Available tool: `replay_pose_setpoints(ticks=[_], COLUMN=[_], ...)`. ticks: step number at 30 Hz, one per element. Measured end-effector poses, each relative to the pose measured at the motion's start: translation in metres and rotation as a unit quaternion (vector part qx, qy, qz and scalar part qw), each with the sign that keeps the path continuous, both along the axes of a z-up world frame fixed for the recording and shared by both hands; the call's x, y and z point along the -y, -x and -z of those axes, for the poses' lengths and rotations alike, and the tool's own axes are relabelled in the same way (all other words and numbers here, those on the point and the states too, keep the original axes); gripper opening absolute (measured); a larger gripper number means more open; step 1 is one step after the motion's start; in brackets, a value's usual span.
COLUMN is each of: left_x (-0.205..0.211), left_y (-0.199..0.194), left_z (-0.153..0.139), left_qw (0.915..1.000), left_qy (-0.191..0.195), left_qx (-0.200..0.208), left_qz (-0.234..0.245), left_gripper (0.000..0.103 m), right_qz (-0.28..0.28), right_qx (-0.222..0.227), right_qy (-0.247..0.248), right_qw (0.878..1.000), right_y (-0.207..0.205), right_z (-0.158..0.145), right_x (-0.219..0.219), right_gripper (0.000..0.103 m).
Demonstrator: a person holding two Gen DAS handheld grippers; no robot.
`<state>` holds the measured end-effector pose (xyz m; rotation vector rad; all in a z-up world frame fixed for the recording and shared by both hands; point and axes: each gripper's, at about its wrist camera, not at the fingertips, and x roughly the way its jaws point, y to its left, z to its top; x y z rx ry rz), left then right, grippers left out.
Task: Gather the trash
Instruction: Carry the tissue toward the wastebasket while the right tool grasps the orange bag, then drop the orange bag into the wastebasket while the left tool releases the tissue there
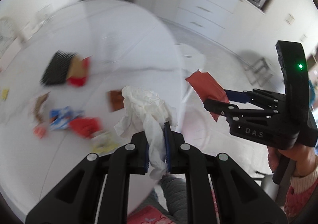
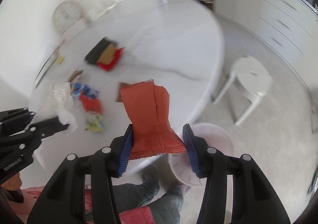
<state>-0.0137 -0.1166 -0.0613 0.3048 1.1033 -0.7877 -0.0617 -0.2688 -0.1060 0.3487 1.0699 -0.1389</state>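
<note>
- The left gripper (image 1: 158,145) is clenched on a crumpled white tissue (image 1: 145,104); the tissue bunches up above the blue pads (image 1: 166,144) and a strip of it hangs down between them.
- In the right wrist view the same tissue (image 2: 61,94) shows at the tip of the left gripper (image 2: 63,124), above the near left part of the table.
- The right gripper (image 2: 157,148) grasps an orange-red wrapper (image 2: 148,110) by its crimped lower end. The wrapper stands upright from the fingers, its torn top edge uppermost.
- In the left wrist view the right gripper (image 1: 216,102) holds the orange-red wrapper (image 1: 206,86) off the table's right edge, above the floor.
- A pale pink bin (image 2: 210,144) stands on the floor just beside the table edge, below the right gripper.
- The round white table (image 1: 119,35) carries more litter, all blurred: a black-and-tan packet with a red piece (image 1: 65,71), a brown wrapper (image 1: 115,99), a blue-and-white wrapper (image 1: 63,118), a red wrapper (image 1: 85,126), a yellow wrapper (image 1: 103,143).
- A white plastic stool (image 2: 248,80) stands on the floor to the right of the table.
- The person's right hand (image 1: 286,156) grips the handle of the right gripper.
</note>
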Motion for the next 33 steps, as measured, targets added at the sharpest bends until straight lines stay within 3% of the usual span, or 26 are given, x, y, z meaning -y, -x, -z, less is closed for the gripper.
replay_pose_setpoints(ticks=[5, 11, 26, 28, 30, 33], left_x=[0.061, 0.113, 0.16, 0.162, 0.162, 0.16], left_y=[0.026, 0.047, 0.054, 0.054, 0.053, 0.053], left_z=[-0.004, 0.001, 0.023, 0.025, 0.027, 0.023], left_qw=[0.9985, 0.9969, 0.9973, 0.9972, 0.9972, 0.9978], left_qy=[0.012, 0.009, -0.029, -0.037, -0.042, -0.042], left_qx=[-0.004, -0.007, -0.018, -0.017, -0.016, -0.001], left_qz=[0.054, 0.077, 0.065, 0.063, 0.059, 0.052], left_gripper=[0.012, 0.012, 0.013, 0.016, 0.038, 0.062], right_qz=[0.057, 0.076, 0.047, 0.048, 0.049, 0.05], right_qx=[0.004, 0.009, 0.004, 0.003, 0.002, 0.001], right_qy=[0.008, 0.011, 0.003, 0.0, -0.003, -0.005], right_qw=[0.998, 0.997, 0.999, 0.999, 0.999, 0.999], right_y=[0.045, 0.072, 0.074, 0.074, 0.074, 0.074], right_z=[-0.011, -0.015, -0.008, -0.007, -0.006, -0.005], right_x=[0.043, 0.073, 0.111, 0.114, 0.115, 0.117], right_gripper=[0.05, 0.05, 0.05, 0.051, 0.051, 0.051])
